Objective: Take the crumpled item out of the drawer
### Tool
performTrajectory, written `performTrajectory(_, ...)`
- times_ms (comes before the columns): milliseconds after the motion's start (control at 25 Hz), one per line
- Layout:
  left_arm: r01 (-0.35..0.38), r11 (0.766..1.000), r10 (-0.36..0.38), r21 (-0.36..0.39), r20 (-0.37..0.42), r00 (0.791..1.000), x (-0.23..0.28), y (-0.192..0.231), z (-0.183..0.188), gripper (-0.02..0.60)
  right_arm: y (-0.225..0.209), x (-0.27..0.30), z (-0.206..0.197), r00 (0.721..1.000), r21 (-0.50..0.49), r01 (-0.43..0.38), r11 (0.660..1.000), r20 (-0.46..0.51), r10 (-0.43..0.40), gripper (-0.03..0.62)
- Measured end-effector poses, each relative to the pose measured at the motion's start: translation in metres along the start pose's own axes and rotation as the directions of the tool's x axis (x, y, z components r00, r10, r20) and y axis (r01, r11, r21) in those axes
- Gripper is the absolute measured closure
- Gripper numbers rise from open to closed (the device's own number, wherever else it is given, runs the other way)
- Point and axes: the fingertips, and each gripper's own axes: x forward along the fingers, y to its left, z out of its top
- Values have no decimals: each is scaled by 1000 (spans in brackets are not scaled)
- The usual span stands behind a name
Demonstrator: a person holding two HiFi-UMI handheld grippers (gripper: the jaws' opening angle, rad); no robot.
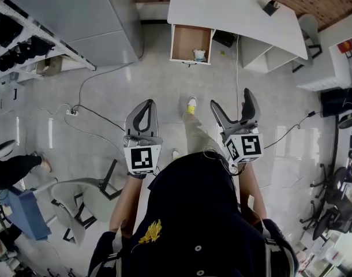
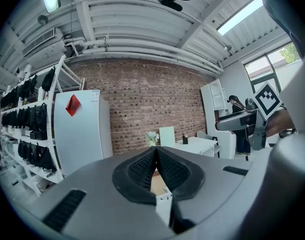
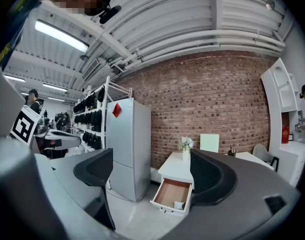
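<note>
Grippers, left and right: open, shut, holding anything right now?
Left grey two-jaw gripper: shut, jaws together, nothing between them.
Right grey two-jaw gripper: open, jaws wide apart, holding nothing.

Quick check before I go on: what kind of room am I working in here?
Probably a lab or workshop-style office: a brick wall, a white desk with an open drawer, a metal rack of dark gear beside a refrigerator, and loose cables trailing about.

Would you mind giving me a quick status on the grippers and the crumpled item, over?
Left gripper shut, empty; right gripper open, empty. Crumpled item in open drawer, front right corner, untouched, well ahead. Nothing seen blocking the approach.
</note>
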Motion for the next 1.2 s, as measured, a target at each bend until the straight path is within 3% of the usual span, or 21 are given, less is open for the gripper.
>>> performTrajectory(120,14,999,-13,39,-20,1000,43,15,-7,563,-19,46,-3,1000,-5,-12,1000,6,12,120)
performTrajectory(240,-28,1000,28,1,-34,999,104,28,-4,563,-58,102,2,1000,-13,-22,1000,16,22,120)
performTrajectory(520,-9,999,12,50,-60,998,269,46,9,563,-147,236,11,998,11,-52,999,22,52,120)
performTrajectory(720,26,998,-19,62,-106,994,360,56,10,563,-193,314,16,998,30,-64,997,-4,64,121)
performTrajectory(960,83,992,-72,93,-123,990,424,54,1,563,-221,355,10,998,58,-59,997,-18,60,121)
performTrajectory(1200,114,991,-105,70,-122,987,457,64,-7,563,-223,377,-3,997,55,-44,998,-67,48,121)
